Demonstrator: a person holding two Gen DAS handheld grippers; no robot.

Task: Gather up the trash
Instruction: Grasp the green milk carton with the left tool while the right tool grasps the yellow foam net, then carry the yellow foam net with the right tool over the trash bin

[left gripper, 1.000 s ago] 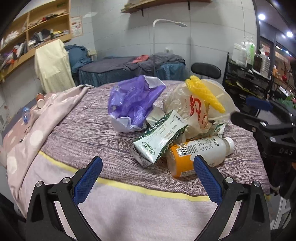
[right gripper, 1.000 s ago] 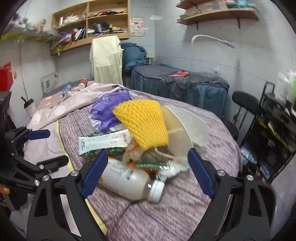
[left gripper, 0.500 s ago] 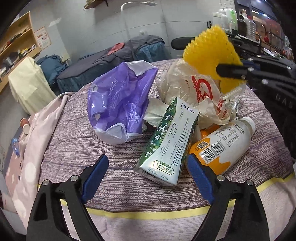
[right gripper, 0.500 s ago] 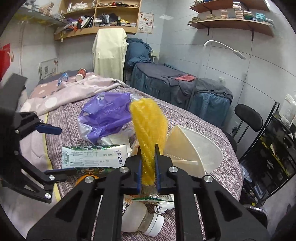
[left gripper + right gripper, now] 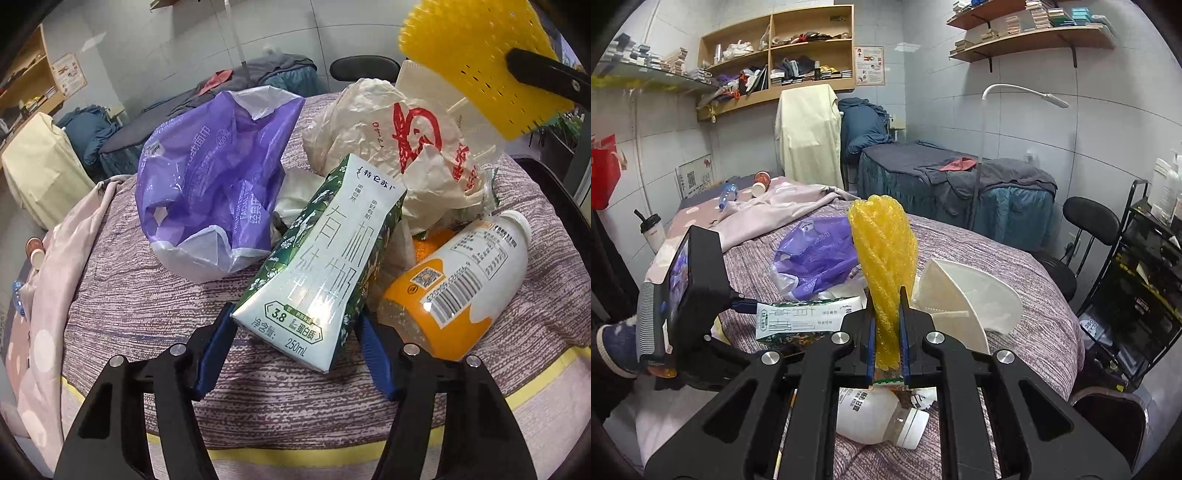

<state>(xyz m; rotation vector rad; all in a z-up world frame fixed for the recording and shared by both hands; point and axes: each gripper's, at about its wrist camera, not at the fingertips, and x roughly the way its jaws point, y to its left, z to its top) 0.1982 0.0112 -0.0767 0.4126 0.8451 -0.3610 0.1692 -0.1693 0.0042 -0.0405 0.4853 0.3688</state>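
On top of the purple striped bed cover (image 5: 122, 306) sits a small heap of trash. Two things changed in the last sec.

1st: the right gripper (image 5: 886, 347) snapped its jaws tight on the yellow foam net sleeve (image 5: 884, 258). Before that the jaws were wide & the net lay on the pile. Now the net sticks up between the blue pads, squashed thin, and in the left view it hangs up high, clear of the heap. So that bit looks picked.

2nd: the left gripper (image 5: 295, 354) came in low & close to the green-and-white squashed milk carton (image 5: 321, 273). Its jaws have just been closing, w/ the carton's bottom end between them. Left pad looks right at the carton's corner; right pad sits just beside its edge. Can't see a real squeeze yet, so I'd call them still open around it.

Still lying on the cover: purple plastic bag (image 5: 207, 184), crumpled white paper bag w/ red print (image 5: 399, 147), white-and-orange plastic bottle (image 5: 454, 280) on its side, white folded mask (image 5: 964, 295).

Guess: one piece in hand, 2nd nearly gripped, rest left to grab.
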